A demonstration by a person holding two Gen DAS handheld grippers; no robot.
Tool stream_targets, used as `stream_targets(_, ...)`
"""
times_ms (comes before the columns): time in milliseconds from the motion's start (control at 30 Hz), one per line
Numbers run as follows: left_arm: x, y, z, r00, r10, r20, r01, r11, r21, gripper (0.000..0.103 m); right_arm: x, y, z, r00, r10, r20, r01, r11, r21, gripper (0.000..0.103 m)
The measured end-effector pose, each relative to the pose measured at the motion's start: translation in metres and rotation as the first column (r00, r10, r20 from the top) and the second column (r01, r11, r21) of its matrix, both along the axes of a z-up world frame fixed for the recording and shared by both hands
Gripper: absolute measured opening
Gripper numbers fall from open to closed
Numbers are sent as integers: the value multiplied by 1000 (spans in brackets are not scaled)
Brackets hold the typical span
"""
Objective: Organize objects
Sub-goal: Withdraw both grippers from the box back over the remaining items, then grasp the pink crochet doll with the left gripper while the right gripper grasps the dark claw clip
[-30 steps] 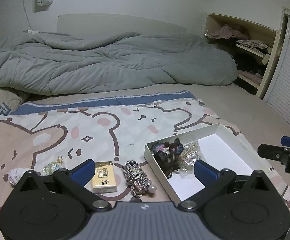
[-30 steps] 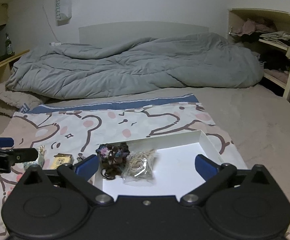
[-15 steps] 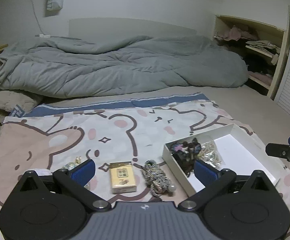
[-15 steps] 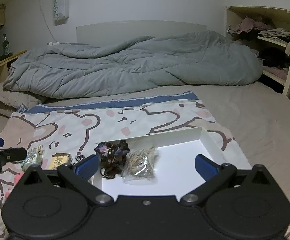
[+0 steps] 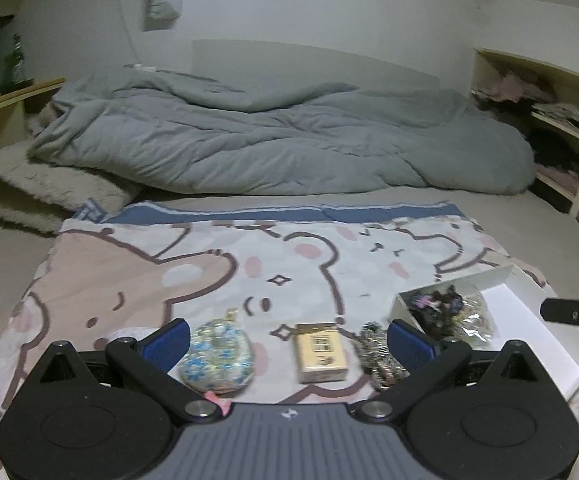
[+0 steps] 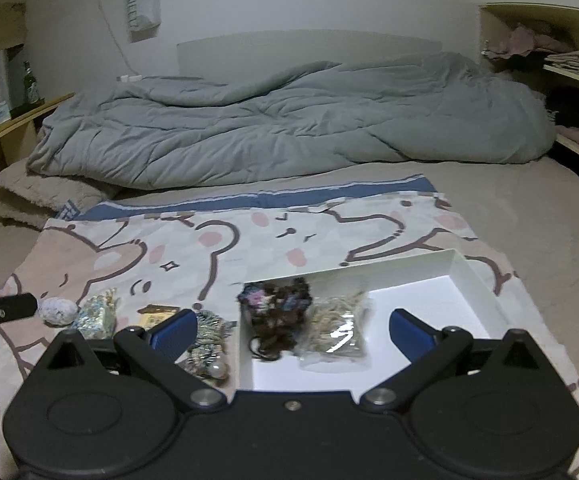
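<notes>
Both the left gripper and the right gripper are held with jaws wide apart and nothing clamped. Between the left jaws a pouch and a small yellow box are framed, with a cord at the right jaw; bare blanket lies ahead. The white box, half empty toward its right wall, is spanned by the right jaws. Since a second ago, the left view has been shifted leftward, off the white box.
</notes>
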State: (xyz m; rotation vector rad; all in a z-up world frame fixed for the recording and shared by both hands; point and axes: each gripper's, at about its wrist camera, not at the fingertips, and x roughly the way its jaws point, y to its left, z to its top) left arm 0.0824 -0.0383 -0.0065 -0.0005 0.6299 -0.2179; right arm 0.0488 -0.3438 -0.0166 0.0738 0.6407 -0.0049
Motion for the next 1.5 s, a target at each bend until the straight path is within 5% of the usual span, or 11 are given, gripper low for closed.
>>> stream_targets(533,-6,52,0,998,57,15,-57,998,26,103,20,60,-5,993,114,-26,-113,993,28,103)
stream_targets(700,-2,61,-8,997,63,-44,-60,997,56,103,24,74,-7,990,139,-29,-138,990,23,103)
stream_targets(1000,8,70,-28,980,23,-200,-24,1000,-4,102,36,88,-21,985,139,-97,-133,989,67,103)
stream_targets(1300,27,63,-63,926,11,-376,-28,999,-39,83,52,92,-44,954,145,-263,-97,977,188,93)
stream_targets(1500,39,57,-81,895,25,-445,-55,997,-54,79,60,104,-68,918,172,-358,-112,977,182,84)
